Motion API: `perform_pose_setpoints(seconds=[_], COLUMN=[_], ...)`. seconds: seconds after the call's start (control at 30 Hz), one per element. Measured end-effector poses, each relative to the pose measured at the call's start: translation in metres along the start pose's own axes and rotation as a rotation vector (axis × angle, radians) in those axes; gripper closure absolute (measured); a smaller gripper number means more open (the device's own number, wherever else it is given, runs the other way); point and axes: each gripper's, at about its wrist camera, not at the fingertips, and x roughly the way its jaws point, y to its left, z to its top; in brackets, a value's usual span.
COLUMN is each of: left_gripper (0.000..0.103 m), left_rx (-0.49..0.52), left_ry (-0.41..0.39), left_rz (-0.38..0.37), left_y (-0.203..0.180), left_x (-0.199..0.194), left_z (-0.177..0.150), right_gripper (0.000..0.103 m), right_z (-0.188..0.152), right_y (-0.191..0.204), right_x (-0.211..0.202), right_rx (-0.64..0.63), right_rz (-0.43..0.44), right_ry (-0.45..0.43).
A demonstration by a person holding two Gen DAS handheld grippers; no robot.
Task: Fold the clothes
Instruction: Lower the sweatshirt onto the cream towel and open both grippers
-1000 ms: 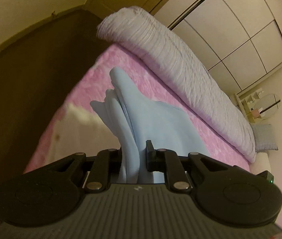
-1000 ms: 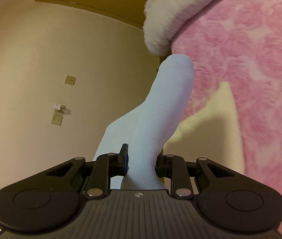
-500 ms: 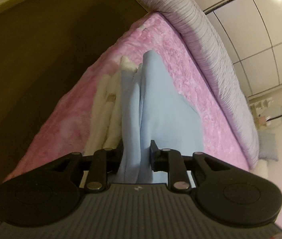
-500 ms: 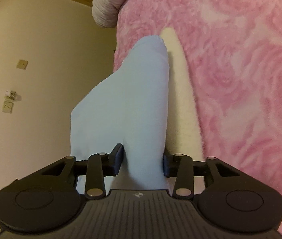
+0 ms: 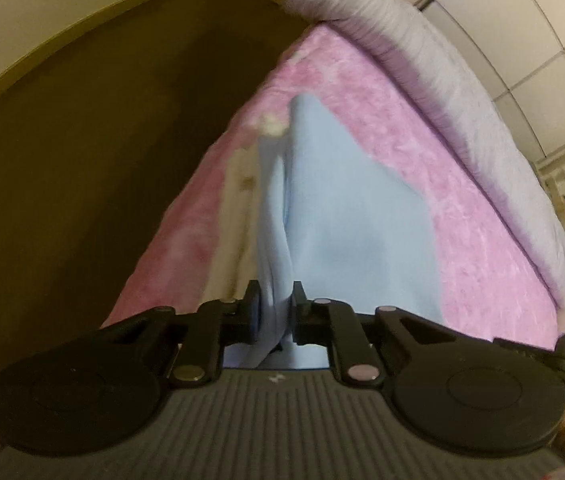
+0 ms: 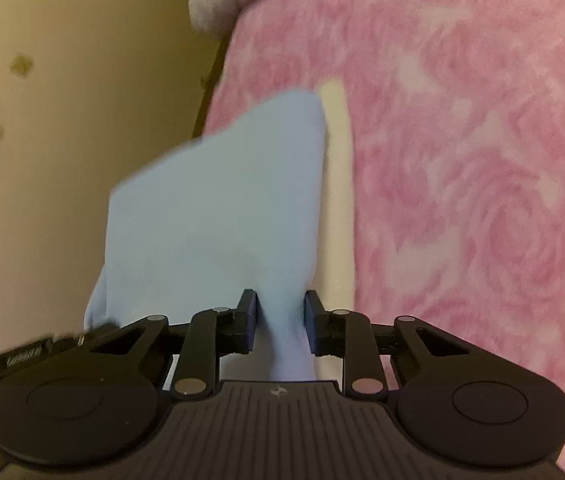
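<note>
A light blue garment [image 5: 346, 208] is draped on the pink rose-patterned blanket [image 5: 462, 208] of a bed. In the left wrist view my left gripper [image 5: 275, 312] pinches a bunched fold of it, jaws closing, pads tight on the cloth. In the right wrist view the same garment [image 6: 218, 208] fans out ahead of my right gripper [image 6: 280, 316]. That gripper's jaws are closing with a thicker fold filling the gap between the pads. Both grippers tilt down toward the bed.
A cream cloth [image 6: 336, 200] lies under the garment on the blanket [image 6: 462, 160]. A rolled grey duvet [image 5: 422, 52] runs along the bed's far side. Dark floor [image 5: 102, 160] lies left of the bed, with wardrobe doors [image 5: 522, 20] behind and a beige wall [image 6: 62, 120] beyond the bed edge.
Both grippers have come down toward the bed, and the garment now lies lower and flatter on the blanket. The right jaws widened around the fold, then narrowed again.
</note>
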Motion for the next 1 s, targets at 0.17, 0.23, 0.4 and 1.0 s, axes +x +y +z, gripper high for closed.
perform_pose_setpoints(seconds=[0.17,0.23,0.4,1.0], left_gripper=[0.093,0.094,0.094,0.091], left_rx=[0.028,0.085,0.296,0.195], left_ry=[-0.068,-0.071,-0.032,0.112], left_rz=[0.117,0.108,0.097,0.241], left_y=[-0.015,-0.029,-0.065,-0.101], left_x=[-0.043,-0.060,-0.058,-0.063], left_z=[-0.005,-0.012,-0.042,-0.045], right_gripper=[0.061,0.061,0.070,0.041], right_z=[-0.005,-0.011,-0.033,-0.051], right_y=[0.012,0.020,0.049,0.057], right_x=[-0.024,-0.038,-0.047,-0.055], right_rx=[-0.029,-0.082,-0.283,-0.297], right_rz=[-0.076,-0.120,-0.183,-0.263], right_ry=[-0.045,-0.072,-0.070,0.132])
